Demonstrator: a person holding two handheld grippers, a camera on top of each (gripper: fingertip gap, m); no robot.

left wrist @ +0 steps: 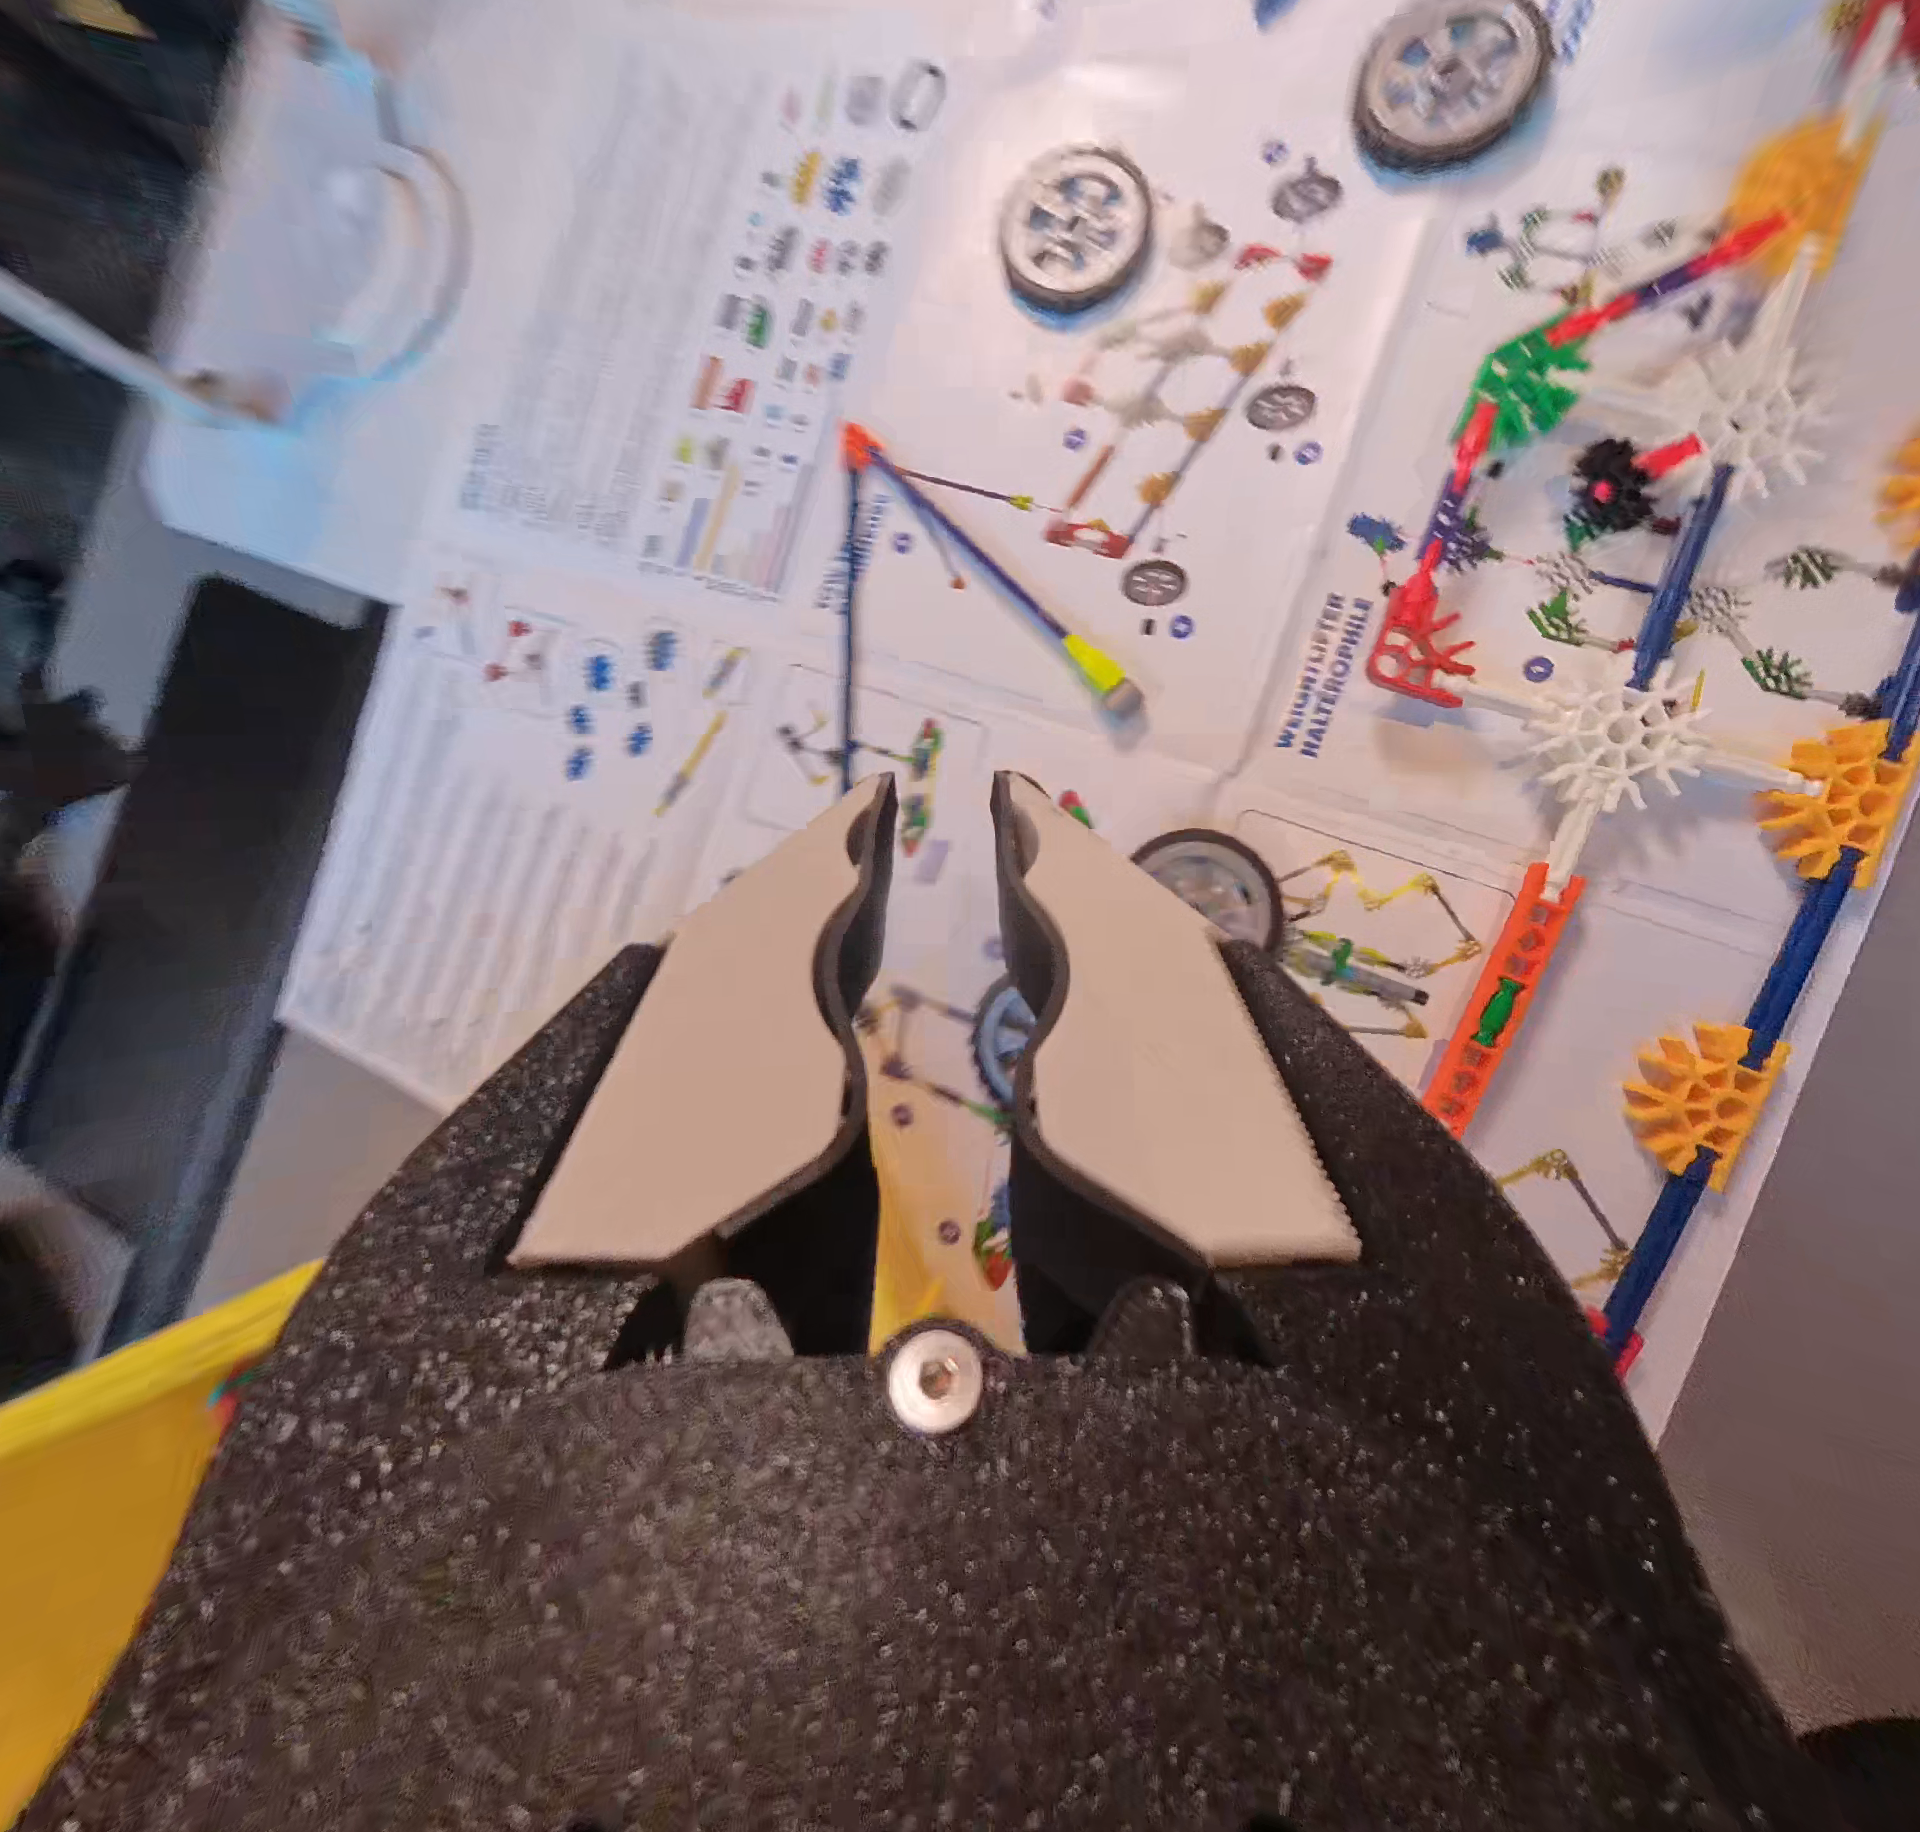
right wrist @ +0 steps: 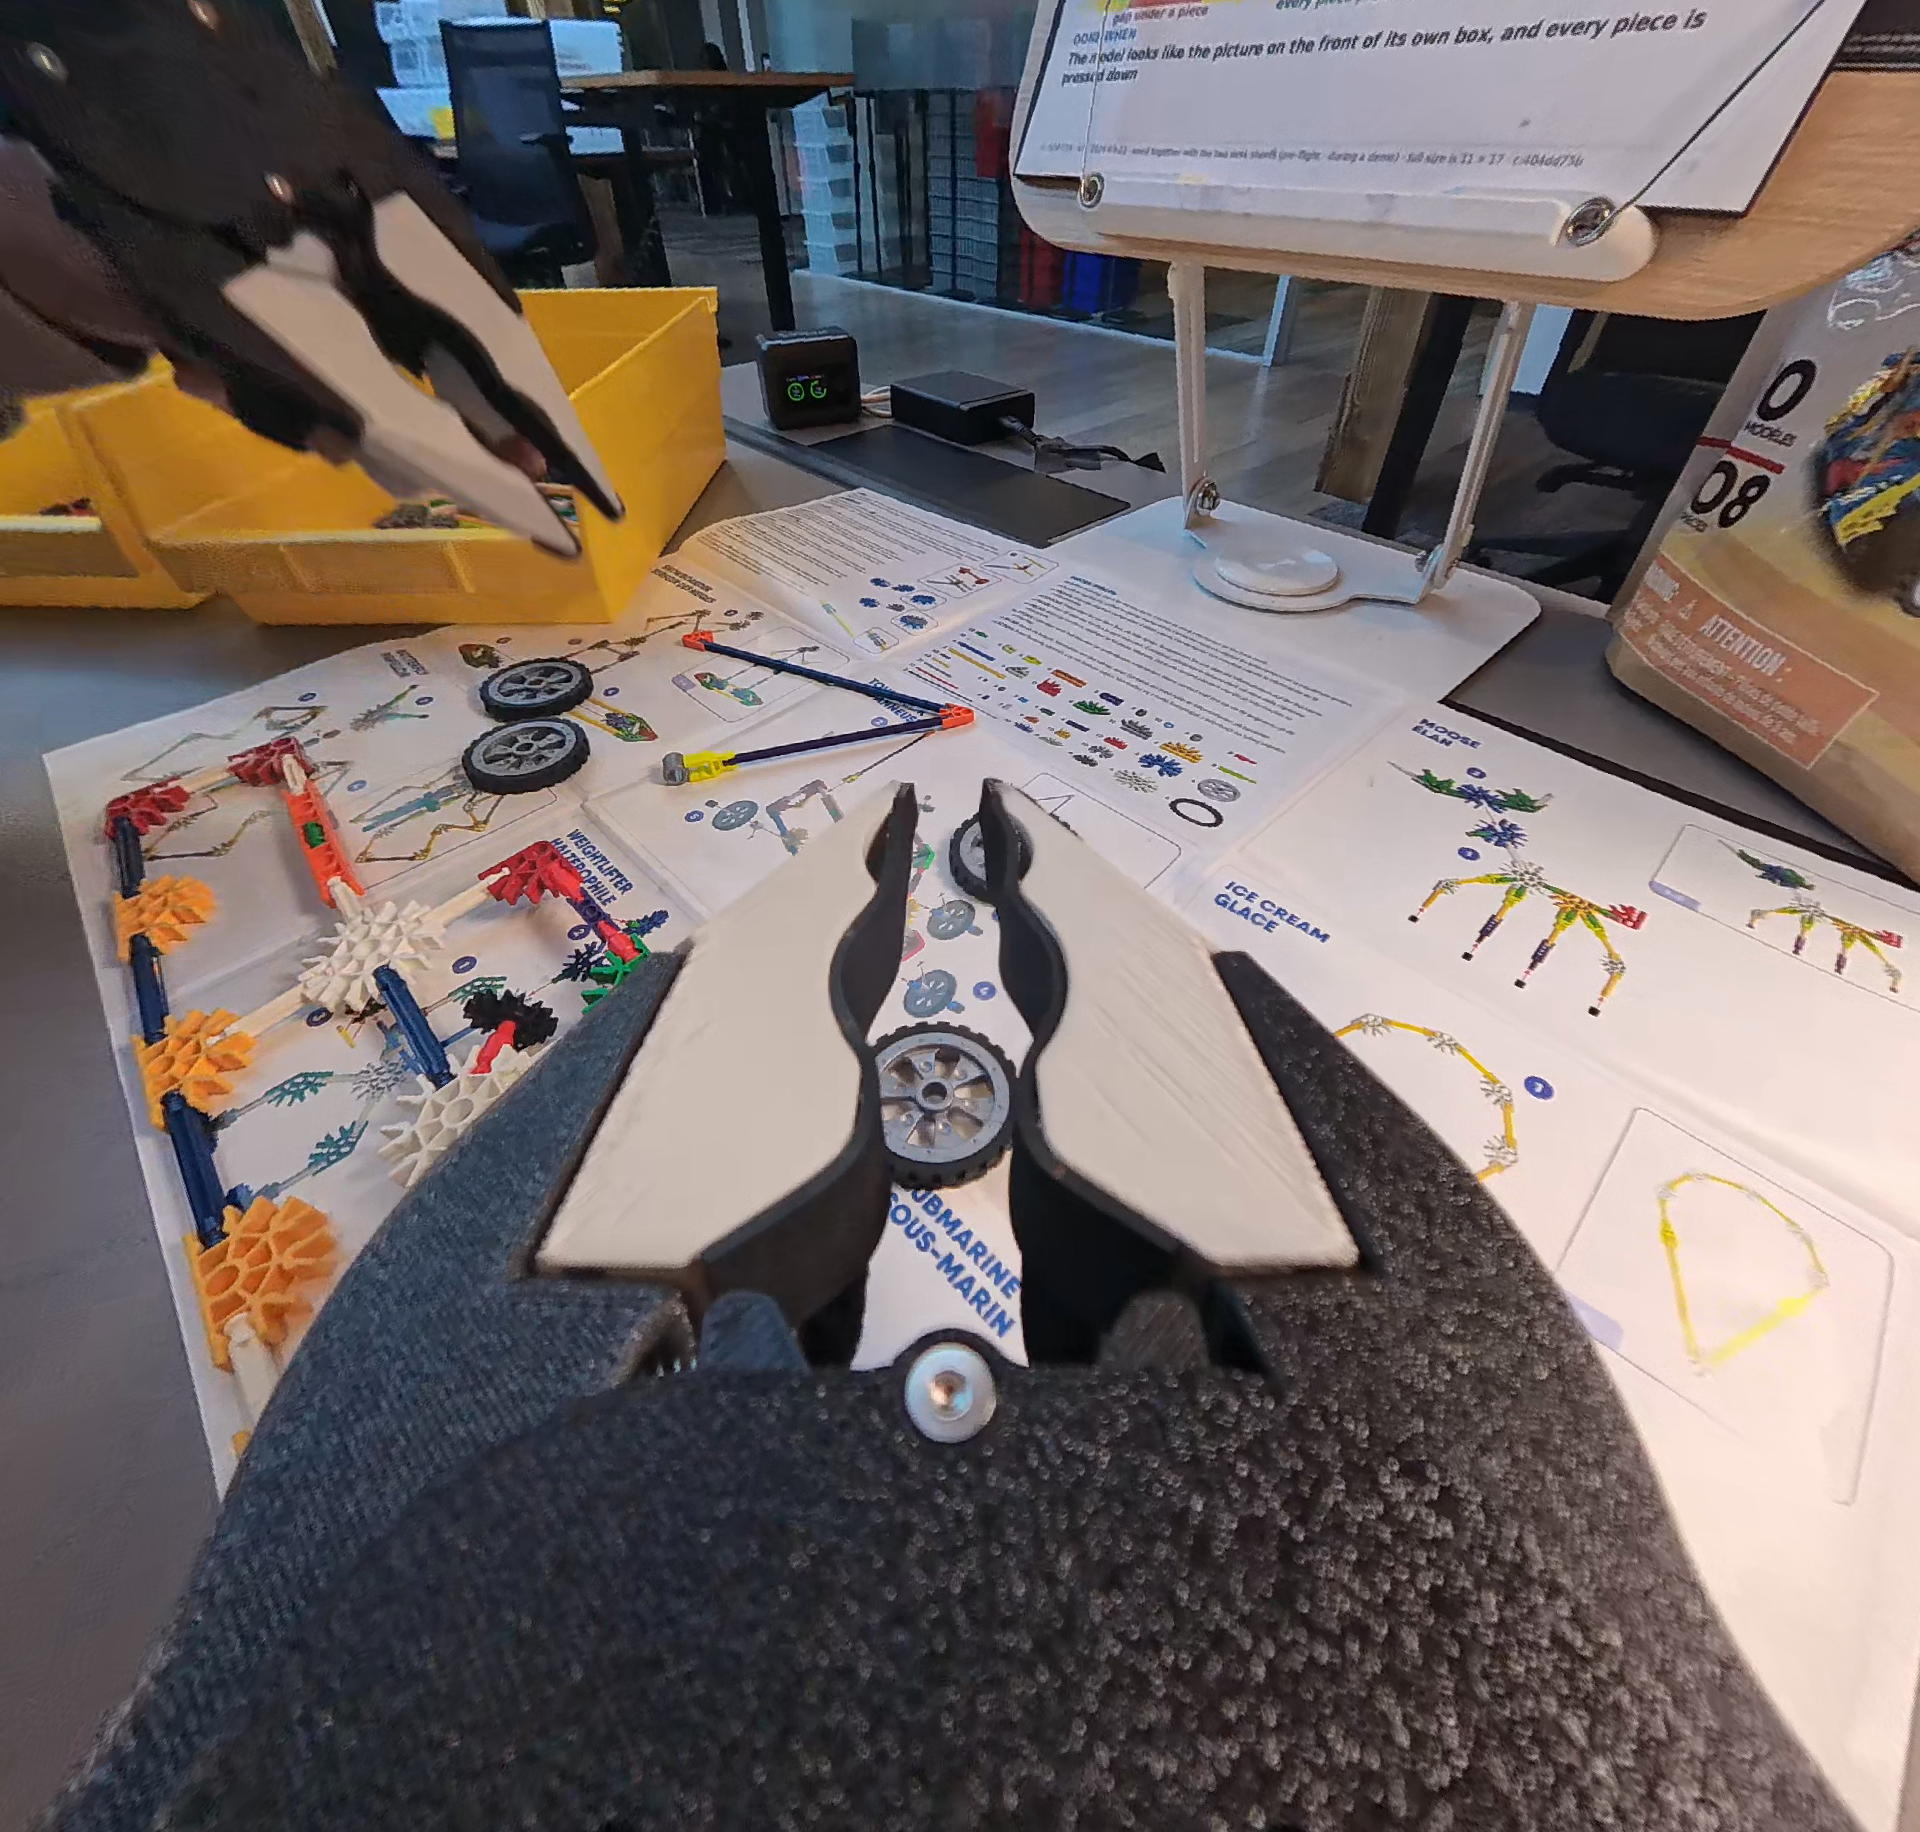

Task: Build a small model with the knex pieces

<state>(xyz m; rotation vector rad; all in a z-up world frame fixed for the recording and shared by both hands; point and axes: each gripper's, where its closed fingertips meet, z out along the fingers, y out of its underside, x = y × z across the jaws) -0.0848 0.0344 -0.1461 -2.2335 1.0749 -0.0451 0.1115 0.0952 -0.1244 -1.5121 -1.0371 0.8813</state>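
Grey-hubbed black wheel (right wrist: 940, 1107) flat on the white instruction sheet (right wrist: 1351, 951), just under the right gripper (right wrist: 948, 795), fingers slightly parted and empty, tips over a second wheel (right wrist: 971, 852). Two more wheels (right wrist: 530, 722) farther left, beside a blue rod V (right wrist: 831, 712) with an orange corner. Rod-and-connector frame (right wrist: 260, 1003) at the sheet's left edge. Left gripper (left wrist: 943, 785) raised over the sheet, blurred, apparently a little apart, holding nothing; yellow bins (right wrist: 644, 400) behind.
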